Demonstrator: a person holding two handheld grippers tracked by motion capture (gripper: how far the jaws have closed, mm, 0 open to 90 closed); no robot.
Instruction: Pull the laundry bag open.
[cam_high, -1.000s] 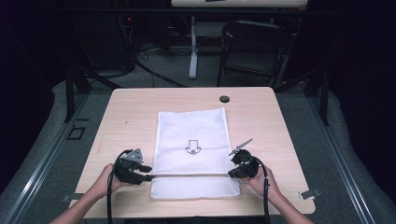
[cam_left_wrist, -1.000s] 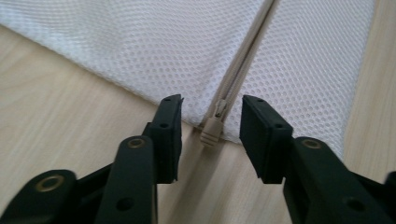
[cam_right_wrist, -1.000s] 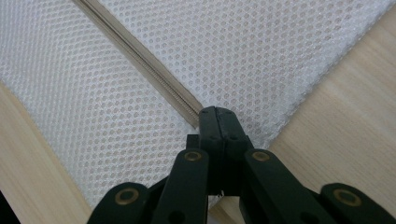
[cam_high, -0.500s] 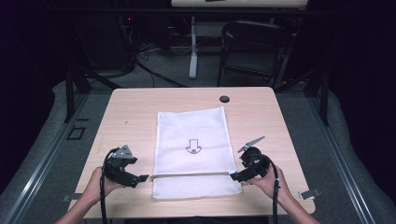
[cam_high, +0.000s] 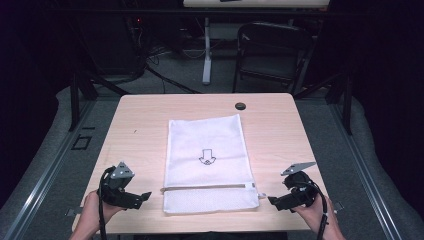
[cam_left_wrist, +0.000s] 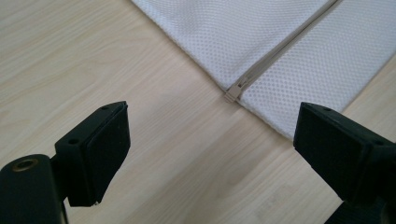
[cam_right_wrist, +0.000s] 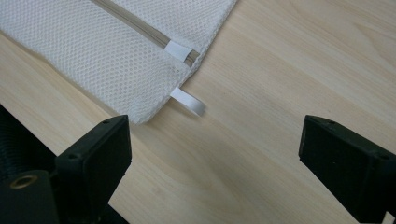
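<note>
A white mesh laundry bag with a small arrow print lies flat in the middle of the wooden table. Its zipper runs across near the front end. My left gripper hovers off the bag's left edge, open, its jaws having just been opening with nothing between them. Ahead of it I see the zipper's end and the mesh. My right gripper hovers off the bag's right corner, open and empty too, its jaws just widened. A white tab sticks out of the bag there.
A small black round disc sits near the table's far edge. Beyond the table stand a dark folding chair and a white desk leg. Bare wood lies on both sides of the bag.
Both grippers let go of the bag's zipper ends, opened, and drew outward away from the bag, rising a little. The bag stays flat in place.
</note>
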